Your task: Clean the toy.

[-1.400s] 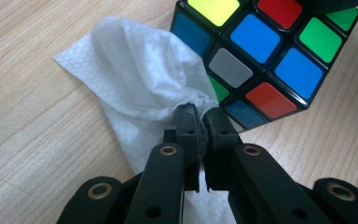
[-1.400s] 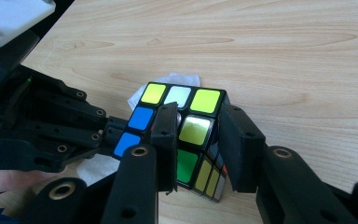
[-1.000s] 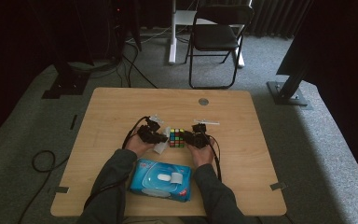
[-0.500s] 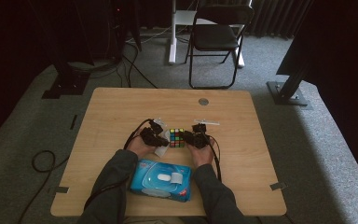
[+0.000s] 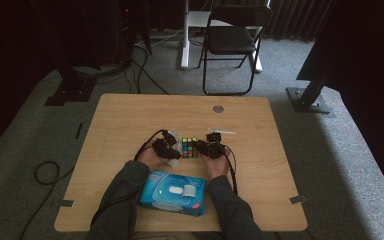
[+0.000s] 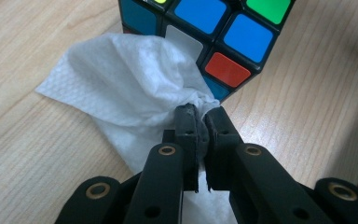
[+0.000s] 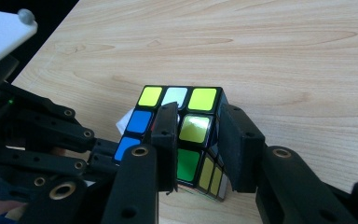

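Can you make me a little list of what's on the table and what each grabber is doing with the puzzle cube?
work in hand: wiping a puzzle cube with a white wipe
left gripper: jaws shut on a bunched corner of the wipe, which is pressed against the cube's side
right gripper: jaws clamped on one corner of the cube, holding it on the table
cube colours seen: blue, red, green, yellow, white
nearest the person: blue pack of wipes, lying flat
far edge of table: small round grey disc
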{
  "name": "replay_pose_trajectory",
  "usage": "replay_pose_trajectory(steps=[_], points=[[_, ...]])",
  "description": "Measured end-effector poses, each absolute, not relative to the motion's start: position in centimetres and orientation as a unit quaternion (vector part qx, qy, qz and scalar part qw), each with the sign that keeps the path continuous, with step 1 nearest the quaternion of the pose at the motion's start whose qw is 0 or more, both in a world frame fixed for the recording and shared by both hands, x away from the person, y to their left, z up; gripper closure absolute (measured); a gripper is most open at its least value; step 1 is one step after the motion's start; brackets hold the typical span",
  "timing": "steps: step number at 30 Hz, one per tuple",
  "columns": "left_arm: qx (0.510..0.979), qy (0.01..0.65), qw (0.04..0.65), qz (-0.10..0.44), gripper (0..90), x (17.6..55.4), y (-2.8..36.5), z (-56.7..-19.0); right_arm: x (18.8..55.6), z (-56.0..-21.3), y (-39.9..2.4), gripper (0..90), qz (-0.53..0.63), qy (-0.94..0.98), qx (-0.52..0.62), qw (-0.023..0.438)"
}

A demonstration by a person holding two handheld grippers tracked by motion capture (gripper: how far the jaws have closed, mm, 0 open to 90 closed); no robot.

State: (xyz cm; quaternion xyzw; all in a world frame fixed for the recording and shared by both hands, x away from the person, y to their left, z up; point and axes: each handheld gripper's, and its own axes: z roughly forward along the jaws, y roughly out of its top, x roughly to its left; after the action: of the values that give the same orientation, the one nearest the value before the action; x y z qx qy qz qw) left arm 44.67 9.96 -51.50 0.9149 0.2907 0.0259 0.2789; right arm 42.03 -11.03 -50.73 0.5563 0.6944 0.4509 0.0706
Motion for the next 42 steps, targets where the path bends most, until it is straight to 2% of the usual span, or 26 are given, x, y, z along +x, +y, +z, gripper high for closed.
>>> replay_pose_trajectory(steps=[18,30,42], points=[[0.873,0.35,0.334,0.062,85.3,46.2,12.1,-50.0,41.9,-50.7,-10.7,69.9,0.456,0.733,0.503,0.047],[0.877,0.329,0.348,0.042,85.3,45.4,12.4,-50.1,42.1,-50.7,-10.6,69.6,0.457,0.727,0.51,0.049],[0.877,0.314,0.363,0.028,85.4,44.2,12.6,-50.3,42.6,-50.6,-10.4,63.2,0.447,0.722,0.523,0.07]])
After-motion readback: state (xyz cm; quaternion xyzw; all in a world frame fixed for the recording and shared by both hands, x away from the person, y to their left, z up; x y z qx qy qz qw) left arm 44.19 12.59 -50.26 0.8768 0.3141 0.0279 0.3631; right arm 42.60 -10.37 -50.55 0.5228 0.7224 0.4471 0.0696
